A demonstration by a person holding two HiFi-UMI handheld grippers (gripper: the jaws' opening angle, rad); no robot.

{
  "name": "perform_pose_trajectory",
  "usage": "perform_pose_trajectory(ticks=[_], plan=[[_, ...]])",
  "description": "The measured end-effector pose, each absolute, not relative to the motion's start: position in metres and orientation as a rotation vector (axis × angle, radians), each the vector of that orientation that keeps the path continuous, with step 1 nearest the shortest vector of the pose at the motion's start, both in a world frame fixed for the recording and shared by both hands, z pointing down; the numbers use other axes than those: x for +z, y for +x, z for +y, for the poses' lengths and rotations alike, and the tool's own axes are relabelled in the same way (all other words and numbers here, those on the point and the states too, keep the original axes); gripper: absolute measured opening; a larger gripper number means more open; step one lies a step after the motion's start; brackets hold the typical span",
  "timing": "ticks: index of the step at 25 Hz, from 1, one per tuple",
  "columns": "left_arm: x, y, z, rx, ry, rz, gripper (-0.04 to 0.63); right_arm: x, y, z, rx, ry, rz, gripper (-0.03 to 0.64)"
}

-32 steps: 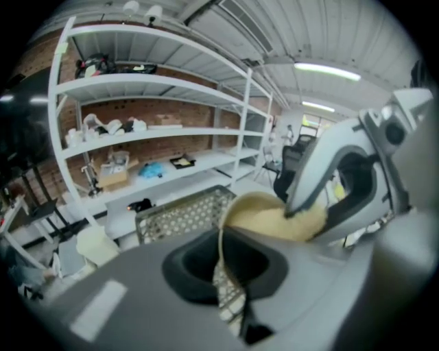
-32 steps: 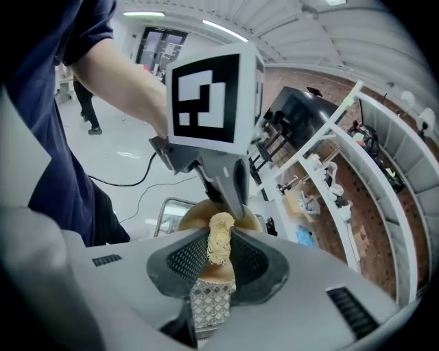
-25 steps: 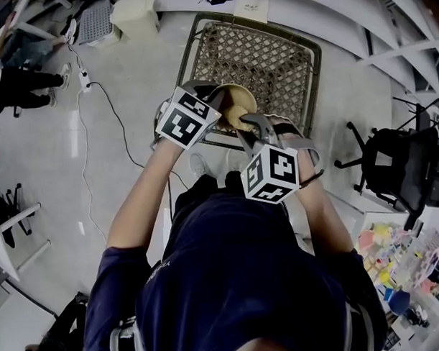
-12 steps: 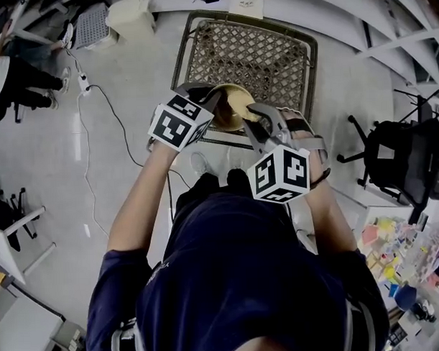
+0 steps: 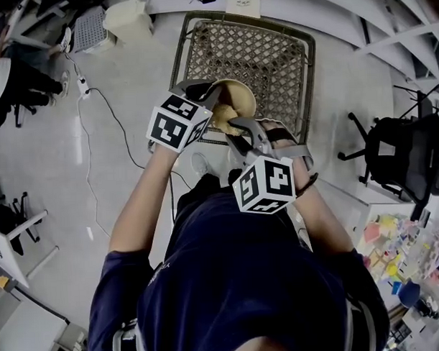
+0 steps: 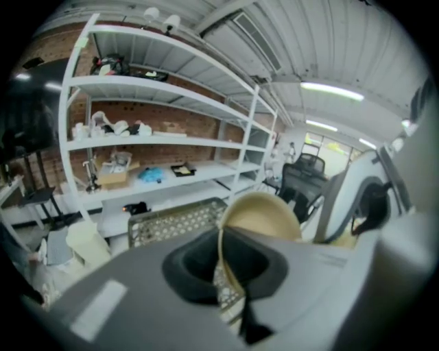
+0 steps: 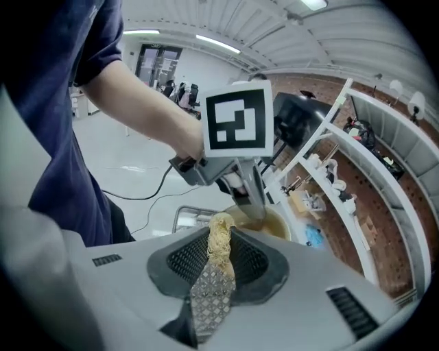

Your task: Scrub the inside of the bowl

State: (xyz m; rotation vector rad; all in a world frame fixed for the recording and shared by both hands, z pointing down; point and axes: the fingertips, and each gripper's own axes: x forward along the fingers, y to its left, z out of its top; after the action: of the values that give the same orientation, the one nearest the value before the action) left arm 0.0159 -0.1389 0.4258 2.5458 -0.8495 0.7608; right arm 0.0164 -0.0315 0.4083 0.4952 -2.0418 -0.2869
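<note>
Two grippers are in my hands. My left gripper [image 6: 230, 277] is pinched tight on the rim of the round tan bowl [image 6: 266, 214], holding it up over the near edge of the brown wire basket [image 5: 252, 49]. My right gripper [image 7: 210, 277] is squeezed shut on a yellow stringy scrubber [image 7: 220, 241], close to the bowl's open side.

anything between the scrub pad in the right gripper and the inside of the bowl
Nothing visible does. The scrub pad, held in the right gripper's jaws, points straight at the open bowl. The left gripper only clamps the bowl's rim at one edge, leaving most of the inside open.
</note>
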Motion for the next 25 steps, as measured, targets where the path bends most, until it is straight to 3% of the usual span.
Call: perform_pose_trajectory(ticks=[6, 13, 19, 25], plan=[[0.443, 0.016, -0.125, 0.859, 2.543, -0.778, 0.011, 0.408, 0.058, -0.056, -0.259, 0.525, -1.921, 0.077], [0.444, 0.025, -0.116, 0.931, 2.585, -0.720, 0.006, 0.398, 0.035, -0.062, -0.495, 0.465, -1.881, 0.077], [0.439, 0.010, -0.129, 0.877, 2.565, -0.820, 0.006, 0.409, 0.043, -0.046, -0.349, 0.449, -1.900, 0.077], [0.427, 0.018, -0.129, 0.835, 2.592, -0.816, 0.006, 0.408, 0.004, -0.033, -0.416, 0.446, -1.959, 0.077]])
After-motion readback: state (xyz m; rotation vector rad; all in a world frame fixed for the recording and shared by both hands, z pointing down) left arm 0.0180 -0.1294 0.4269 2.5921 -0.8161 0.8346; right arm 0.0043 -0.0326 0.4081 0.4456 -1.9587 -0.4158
